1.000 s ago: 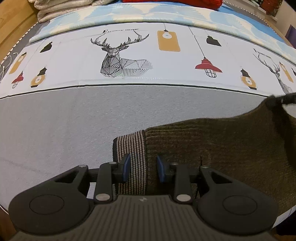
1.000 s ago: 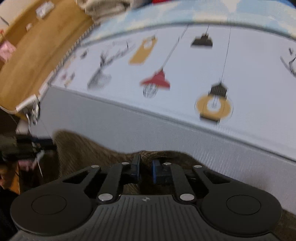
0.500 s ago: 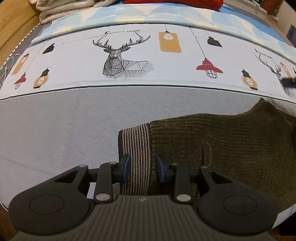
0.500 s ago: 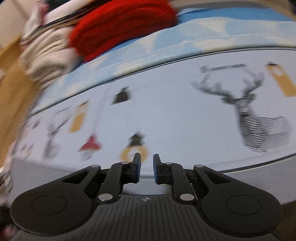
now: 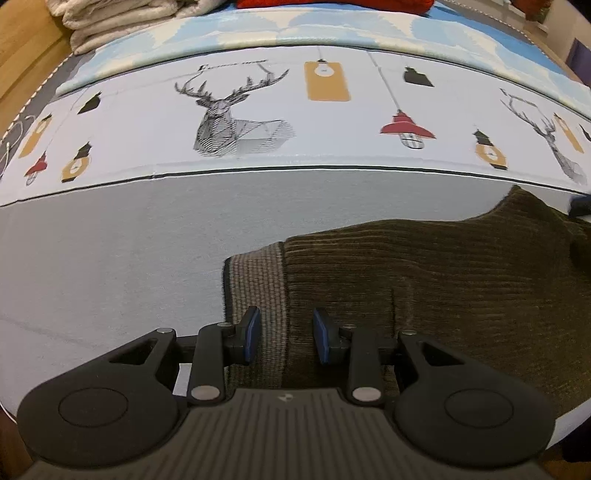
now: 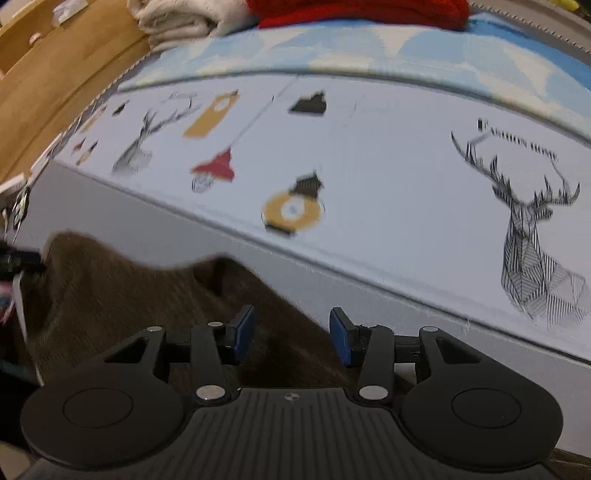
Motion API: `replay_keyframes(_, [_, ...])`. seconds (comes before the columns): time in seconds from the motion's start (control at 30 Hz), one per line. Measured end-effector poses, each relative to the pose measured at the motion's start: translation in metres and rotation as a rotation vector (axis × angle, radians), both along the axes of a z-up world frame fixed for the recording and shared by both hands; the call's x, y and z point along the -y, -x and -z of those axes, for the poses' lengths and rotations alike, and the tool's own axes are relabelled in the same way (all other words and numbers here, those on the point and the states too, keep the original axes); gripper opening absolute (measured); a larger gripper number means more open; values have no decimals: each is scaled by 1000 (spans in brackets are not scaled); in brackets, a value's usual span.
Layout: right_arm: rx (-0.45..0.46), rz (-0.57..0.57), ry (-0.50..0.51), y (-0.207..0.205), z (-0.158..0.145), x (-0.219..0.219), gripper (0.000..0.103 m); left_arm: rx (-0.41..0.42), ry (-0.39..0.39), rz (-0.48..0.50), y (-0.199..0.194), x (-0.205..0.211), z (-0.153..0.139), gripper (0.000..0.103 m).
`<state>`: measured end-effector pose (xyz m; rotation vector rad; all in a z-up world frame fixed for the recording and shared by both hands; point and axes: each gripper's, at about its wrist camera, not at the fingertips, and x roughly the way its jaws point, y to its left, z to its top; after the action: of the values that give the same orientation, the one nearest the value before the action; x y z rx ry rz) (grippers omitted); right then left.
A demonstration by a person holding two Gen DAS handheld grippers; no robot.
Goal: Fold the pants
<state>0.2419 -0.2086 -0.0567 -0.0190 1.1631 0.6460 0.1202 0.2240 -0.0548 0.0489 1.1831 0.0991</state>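
The left gripper's fingers (image 5: pixel 251 334) stand partly apart over the striped waistband (image 5: pixel 256 284) of the brown ribbed pants (image 5: pixel 424 288), with the band's seam between the pads; the left gripper (image 5: pixel 283 339) presses on nothing that shows, so it holds no cloth. The right gripper (image 6: pixel 291 334) has just been opening; its jaws stand about half apart with dark cloth beneath the gap, pads clear of it.

The pants lie flat on the grey strip of the bed cover (image 5: pixel 110 258), filling the left view from 3 to 5 o'clock, waistband end toward 6. In the right view they spread from 6 round to 9 o'clock, their far edge rumpled into a small peak (image 6: pixel 218 266) near centre. Folded blankets (image 5: pixel 122 18) sit at 11 o'clock, well apart.

The step appears to be settling a fold and regrasping. To do it well, I would flatten that peak first, then pinch both layers at the edge and carry the two ends level so the sides line up.
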Motion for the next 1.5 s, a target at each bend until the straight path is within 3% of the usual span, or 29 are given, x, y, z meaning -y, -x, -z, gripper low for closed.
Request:
replay_keyframes(0.1, [55, -109, 114, 15, 8, -10, 46, 3, 6, -10, -3, -1, -1, 35])
replay_keyframes(0.3, [149, -210, 228, 32, 19, -28, 43, 2, 0, 44, -5, 17, -1, 35])
replay_keyframes(0.4, [154, -277, 255, 39, 19, -34, 25, 1, -6, 43, -6, 17, -1, 35])
replay_keyframes(0.47, [154, -286, 264, 39, 17, -32, 7, 1, -4, 30, -6, 15, -1, 35])
replay_keyframes(0.63, [154, -70, 128, 14, -2, -3, 6, 3, -1, 39, -6, 17, -2, 35])
replay_keyframes(0.77, [143, -62, 170, 15, 5, -8, 9, 4, 1, 39, -6, 16, -3, 35])
replay_keyframes(0.87, [156, -24, 196, 12, 0, -11, 24, 5, 2, 39, -6, 15, -4, 35])
replay_keyframes(1.0, [221, -89, 78, 18, -21, -24, 24, 3, -1, 38, -7, 15, -3, 36])
replay_keyframes(1.1, [140, -184, -96, 22, -27, -37, 23, 7, 6, 35, -7, 14, -4, 36])
replay_keyframes(1.13, [132, -230, -109, 26, -24, -46, 23, 7, 5, 36, -7, 14, -4, 36])
replay_keyframes(1.2, [134, -271, -51, 28, -13, -63, 23, 7, 5, 37, -7, 14, -4, 36])
replay_keyframes(1.3, [127, -190, 70, 17, 12, -75, 20, 9, 10, 40, -5, 14, -5, 36])
replay_keyframes(1.37, [102, -122, 74, 8, 24, -76, 19, 11, 16, 43, -3, 13, -6, 36])
replay_keyframes(1.5, [135, -82, 74, 6, 22, -82, 17, 6, 33, 53, -1, 10, -6, 36])
